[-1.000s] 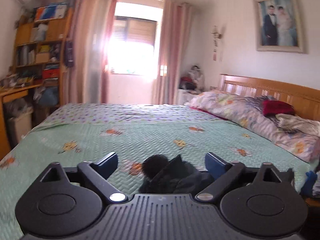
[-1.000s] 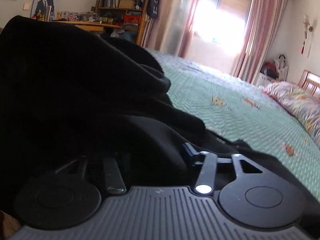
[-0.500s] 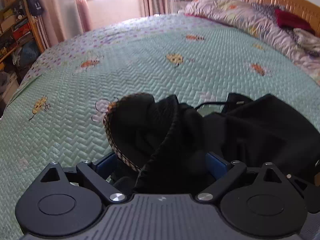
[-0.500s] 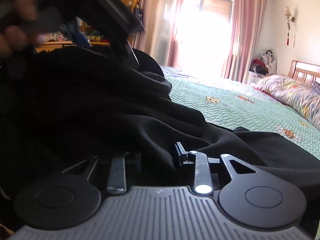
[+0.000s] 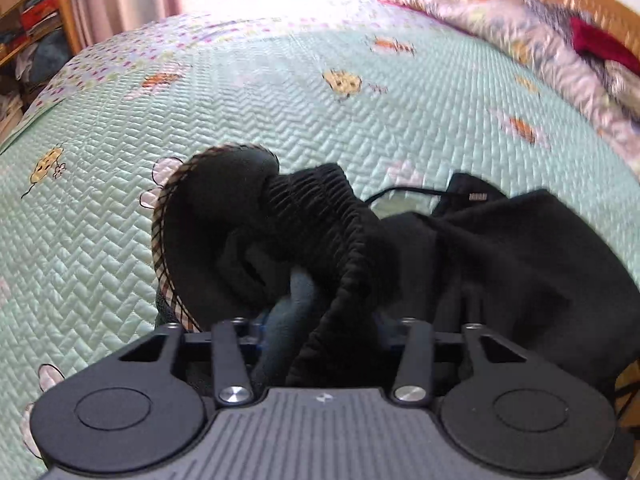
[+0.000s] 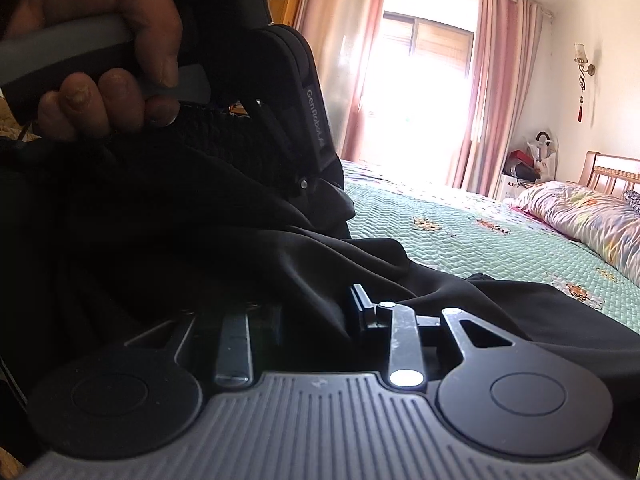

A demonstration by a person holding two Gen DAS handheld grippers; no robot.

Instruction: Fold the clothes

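- Since a moment ago, your left gripper [image 5: 320,320] has tipped down toward the bed [image 5: 160,128] and pulled its fingers in — they now clamp the bunched elastic waistband of the black trousers [image 5: 312,216].
- Your right gripper [image 6: 320,320] is likewise closed on a fold of the same cloth, apparently so the two holds can stretch one edge between them.
- From the right wrist view, your left hand [image 6: 104,76] squeezes its handle above the heap.
- Most of the garment lies crumpled on the quilt — nothing is folded yet.
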